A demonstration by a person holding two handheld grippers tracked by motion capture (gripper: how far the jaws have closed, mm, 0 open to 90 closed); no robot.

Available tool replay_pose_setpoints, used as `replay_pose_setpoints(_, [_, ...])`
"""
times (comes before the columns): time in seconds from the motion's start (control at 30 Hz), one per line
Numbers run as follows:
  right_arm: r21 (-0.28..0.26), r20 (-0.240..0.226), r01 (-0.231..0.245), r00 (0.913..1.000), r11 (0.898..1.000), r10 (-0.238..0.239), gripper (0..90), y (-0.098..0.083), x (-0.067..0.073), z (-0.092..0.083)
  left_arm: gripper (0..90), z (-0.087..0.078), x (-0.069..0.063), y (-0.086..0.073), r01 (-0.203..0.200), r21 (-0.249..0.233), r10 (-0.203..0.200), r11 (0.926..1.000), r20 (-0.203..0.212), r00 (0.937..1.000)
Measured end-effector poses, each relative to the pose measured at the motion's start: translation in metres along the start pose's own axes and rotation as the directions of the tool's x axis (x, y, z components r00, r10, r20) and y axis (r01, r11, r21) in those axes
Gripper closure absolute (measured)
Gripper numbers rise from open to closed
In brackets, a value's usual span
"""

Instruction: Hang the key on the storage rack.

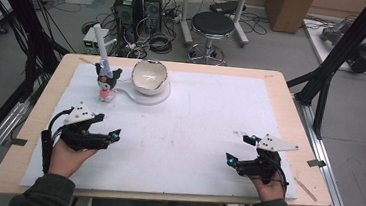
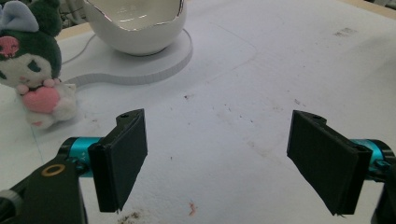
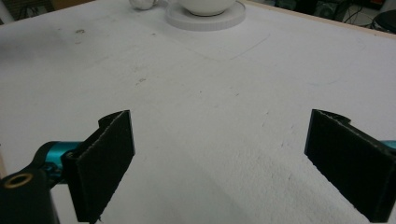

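Looking down, high view: we see both forearms enter from the bottom edge; left gripper [image 1: 111, 126] lower left, right gripper [image 1: 237, 149] lower right, both low over the white mat [image 1: 195, 114], jaws wide, nothing between.
Upper left of high view: plush toy [image 1: 106, 80] beside a glossy white bowl [image 1: 149, 75] on a flat white base [image 1: 157, 97].
Left gripper view: flat black pads [image 2: 126, 154] spread wide; plush toy cut off at the left edge, bowl rim cropped at top.
Right gripper view: textured pads [image 3: 107, 158] far apart over the speckled mat; bowl cropped at top centre.
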State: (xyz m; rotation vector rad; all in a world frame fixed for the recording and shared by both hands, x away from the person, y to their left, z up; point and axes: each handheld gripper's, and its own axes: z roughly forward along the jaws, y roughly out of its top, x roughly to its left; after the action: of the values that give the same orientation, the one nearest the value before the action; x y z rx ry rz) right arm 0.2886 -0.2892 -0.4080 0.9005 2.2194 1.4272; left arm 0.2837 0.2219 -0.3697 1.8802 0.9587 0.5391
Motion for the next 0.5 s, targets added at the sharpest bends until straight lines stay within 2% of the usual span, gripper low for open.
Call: replay_pose_setpoints(0.5, [0.006, 0.003, -0.001, 1.0000, 1.000, 0.001, 7.5, 0.000, 0.000, 0.001, 20.6, -0.006, -0.007, -0.012, -0.024, 0.012, 0.024, 0.9996, -0.005, 0.9997])
